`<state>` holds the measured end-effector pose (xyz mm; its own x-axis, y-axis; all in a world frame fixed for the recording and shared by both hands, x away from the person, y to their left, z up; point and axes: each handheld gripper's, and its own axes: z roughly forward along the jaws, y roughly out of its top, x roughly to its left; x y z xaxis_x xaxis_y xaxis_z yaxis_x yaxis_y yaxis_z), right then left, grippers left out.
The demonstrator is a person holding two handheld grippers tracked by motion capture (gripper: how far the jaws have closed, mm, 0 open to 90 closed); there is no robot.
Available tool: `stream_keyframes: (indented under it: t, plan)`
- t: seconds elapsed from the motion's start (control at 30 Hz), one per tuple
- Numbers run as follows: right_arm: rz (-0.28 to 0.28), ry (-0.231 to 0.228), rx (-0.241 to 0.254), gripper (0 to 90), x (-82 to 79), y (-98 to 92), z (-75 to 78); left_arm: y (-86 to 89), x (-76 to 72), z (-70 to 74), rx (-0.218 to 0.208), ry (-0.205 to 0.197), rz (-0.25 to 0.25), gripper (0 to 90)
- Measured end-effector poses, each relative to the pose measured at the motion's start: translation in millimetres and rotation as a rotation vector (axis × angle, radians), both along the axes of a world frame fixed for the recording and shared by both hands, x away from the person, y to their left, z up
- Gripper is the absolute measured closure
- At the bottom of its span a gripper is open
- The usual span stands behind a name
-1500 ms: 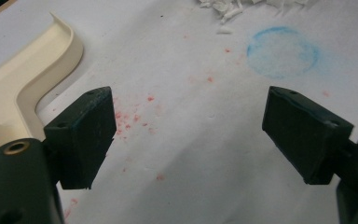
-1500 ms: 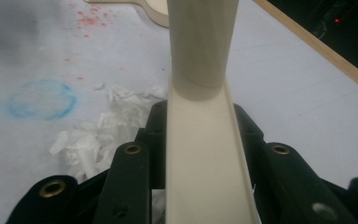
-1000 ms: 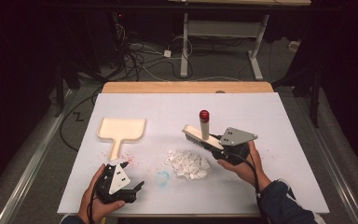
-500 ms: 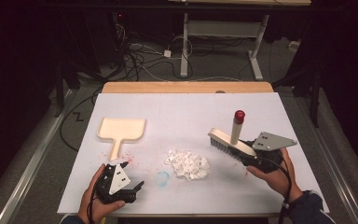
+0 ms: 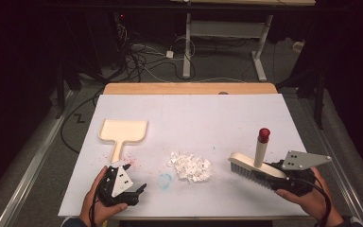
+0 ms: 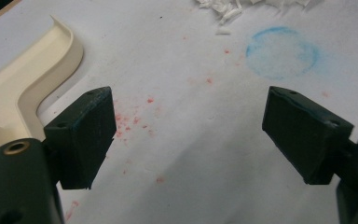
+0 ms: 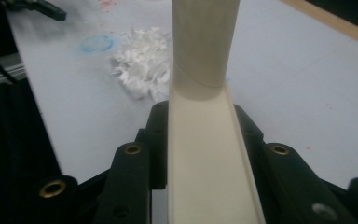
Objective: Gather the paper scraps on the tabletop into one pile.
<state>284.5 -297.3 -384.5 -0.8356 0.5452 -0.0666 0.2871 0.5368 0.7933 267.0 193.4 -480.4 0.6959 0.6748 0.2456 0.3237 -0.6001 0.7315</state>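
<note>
While my right gripper (image 5: 278,174) clamped cream brush with red-tipped handle (image 5: 256,161), white paper-scrap pile (image 5: 189,166) lay unswept beyond its bristles. Left gripper (image 5: 139,190) fingers apart, empty; cream plastic dustpan (image 5: 122,132) ungrasped just beside them.

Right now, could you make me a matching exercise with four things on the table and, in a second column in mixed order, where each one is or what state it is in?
Things:
1. brush
2. dustpan
3. paper scraps
4. left tongs

Places or states:
A. open, nothing between the jaws
B. heaped near the middle of the table's front half
C. gripped in the right tongs
D. lying flat at the left, handle toward the person

Pairs: 1-C, 2-D, 3-B, 4-A
</note>
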Motion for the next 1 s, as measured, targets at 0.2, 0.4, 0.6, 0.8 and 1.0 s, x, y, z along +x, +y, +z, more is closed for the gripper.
stream_keyframes:
  t: [0.2, 0.4, 0.6, 0.8, 1.0]
  plan:
    - [0.069, 0.122, -0.024, 67.6, 1.8, -8.6, -1.0, -1.4, 0.3, -0.4, 0.007, 0.002, -0.007, 16.8]
    - [0.049, 0.197, -0.151, 67.2, 20.7, -6.7, -11.7, -1.5, 1.4, -1.2, 0.003, 0.008, -0.007, 16.8]
    - [0.053, 0.214, -0.185, 64.2, 45.9, -12.8, -17.7, -2.7, 1.7, -1.8, 0.009, 0.011, -0.012, 16.8]
    - [0.076, 0.184, -0.264, 55.9, 71.8, -16.8, -18.6, -2.9, 2.2, -2.2, 0.016, 0.017, -0.015, 16.8]
    - [0.077, 0.158, -0.325, 50.9, 90.9, -7.5, -23.8, -2.6, 2.7, -2.6, 0.016, 0.020, -0.017, 16.8]
